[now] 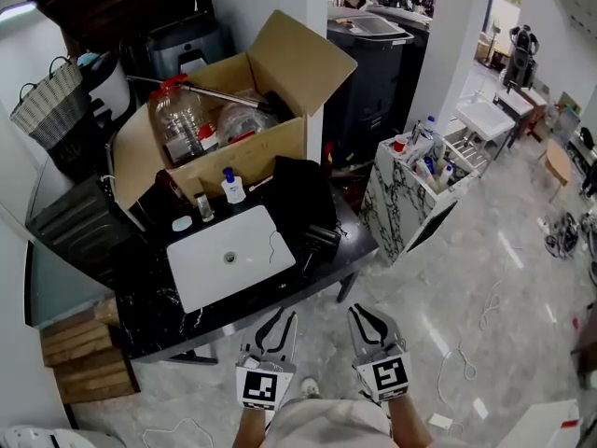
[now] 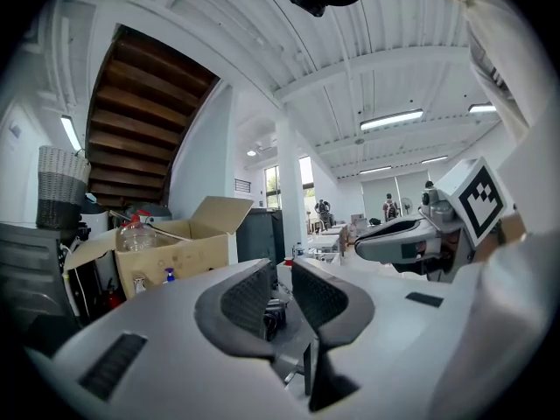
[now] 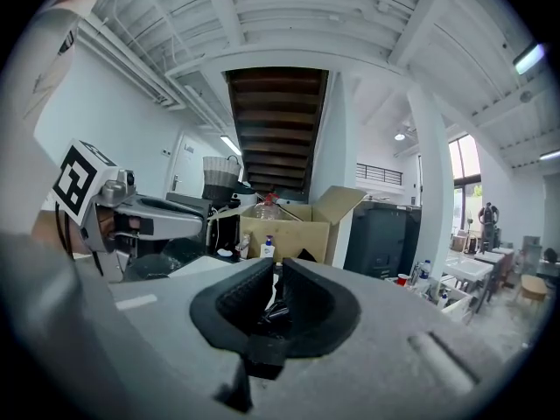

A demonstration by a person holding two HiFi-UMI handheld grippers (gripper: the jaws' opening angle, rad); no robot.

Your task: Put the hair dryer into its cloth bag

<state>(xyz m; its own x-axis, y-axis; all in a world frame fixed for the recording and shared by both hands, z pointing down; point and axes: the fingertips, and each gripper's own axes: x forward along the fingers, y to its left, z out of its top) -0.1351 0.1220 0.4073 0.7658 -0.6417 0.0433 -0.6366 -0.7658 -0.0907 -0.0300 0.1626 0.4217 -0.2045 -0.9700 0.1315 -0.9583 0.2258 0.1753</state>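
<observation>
The left tongs (image 1: 282, 319) and right tongs (image 1: 365, 314), low in the frame, are clenched and empty. Mid-frame, the black hair dryer (image 1: 322, 238) lies on the dark counter (image 1: 149, 299) beside its black cloth bag (image 1: 297, 189). It looks like the job has not begun.

Box (image 1: 238, 147) on table (image 1: 149, 315), hair dryer (image 1: 320, 238) before it at right, basket (image 1: 48, 101) at left

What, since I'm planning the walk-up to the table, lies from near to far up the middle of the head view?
left gripper → white cloth bag → small blue-capped bottle → cardboard box
</observation>
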